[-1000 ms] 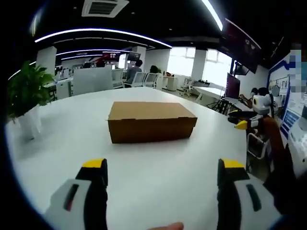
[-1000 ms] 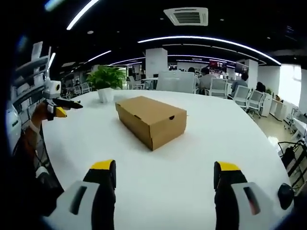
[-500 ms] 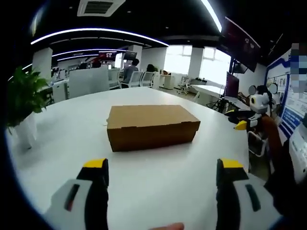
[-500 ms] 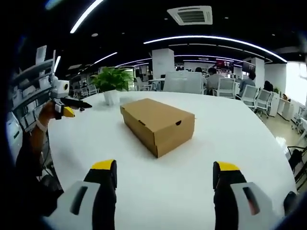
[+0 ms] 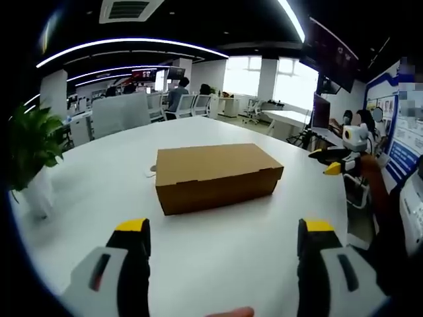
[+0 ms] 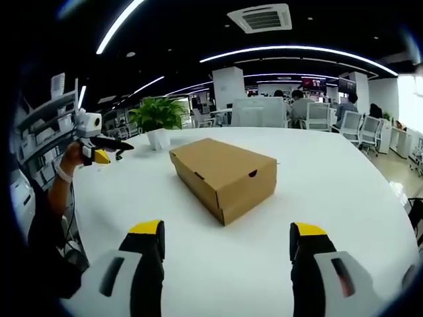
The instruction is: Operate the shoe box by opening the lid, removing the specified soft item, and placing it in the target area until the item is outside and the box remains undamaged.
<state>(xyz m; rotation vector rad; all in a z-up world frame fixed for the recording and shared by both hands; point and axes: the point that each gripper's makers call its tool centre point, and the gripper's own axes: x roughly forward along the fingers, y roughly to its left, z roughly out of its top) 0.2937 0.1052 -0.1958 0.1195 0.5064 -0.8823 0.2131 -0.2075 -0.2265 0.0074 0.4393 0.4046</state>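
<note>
A brown cardboard shoe box [image 5: 217, 176] with its lid down lies on the white table [image 5: 218, 251]; in the right gripper view the box [image 6: 225, 176] shows its short end with a small notch. My left gripper [image 5: 223, 247] stands open over the table, short of the box's long side. My right gripper [image 6: 228, 247] is open too, short of the box's corner. Nothing is between either pair of jaws. The right gripper [image 5: 338, 157] shows at the right of the left gripper view, and the left gripper [image 6: 99, 145] at the left of the right gripper view.
A potted green plant [image 6: 156, 117] in a white pot stands on the table beyond the box, seen also as the plant [image 5: 30, 152]. Office desks, chairs and several people [image 5: 177, 98] fill the background. The table edge [image 6: 396, 218] curves off at right.
Both views have drawn a little closer to the box and turned slightly; the box lies where it was, lid down. Both grippers remain open.
</note>
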